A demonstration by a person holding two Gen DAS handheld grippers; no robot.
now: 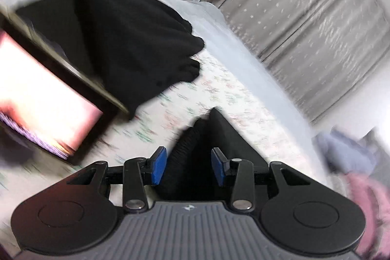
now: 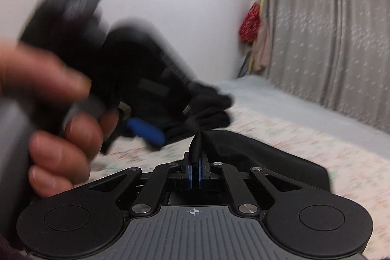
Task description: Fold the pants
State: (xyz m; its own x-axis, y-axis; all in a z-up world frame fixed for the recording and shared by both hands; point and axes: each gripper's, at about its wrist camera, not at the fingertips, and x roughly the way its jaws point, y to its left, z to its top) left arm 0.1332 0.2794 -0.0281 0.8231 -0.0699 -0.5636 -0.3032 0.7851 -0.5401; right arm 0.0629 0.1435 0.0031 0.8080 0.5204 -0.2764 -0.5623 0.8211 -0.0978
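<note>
In the left wrist view my left tool [image 1: 187, 166] has its blue pads [image 1: 159, 166] spread apart, and a ribbed part of the black pants [image 1: 136, 40] sits in the gap between them; I cannot tell if the cloth touches either pad. More of the pants makes a big dark heap in the upper left of the frame, lying on the bed [image 1: 214, 99], which has a light sheet with a small flower print. A bright screen [image 1: 41, 91] with a dark frame fills the left edge. Pink and blue cloth [image 1: 360, 177] is at the lower right, very blurred.

In the right wrist view my right tool [image 2: 195, 173] is pressed together on a thin fold of the pants [image 2: 263, 150], which rises from the pads in the lower centre and spreads to the right over the bed [image 2: 341, 138]. My left hand [image 2: 56, 118] is at the left of the frame and grips the left tool, blurred. The grey curtain [image 2: 329, 35] hangs at the upper right, with a red cloth [image 2: 251, 23] beside it.
</note>
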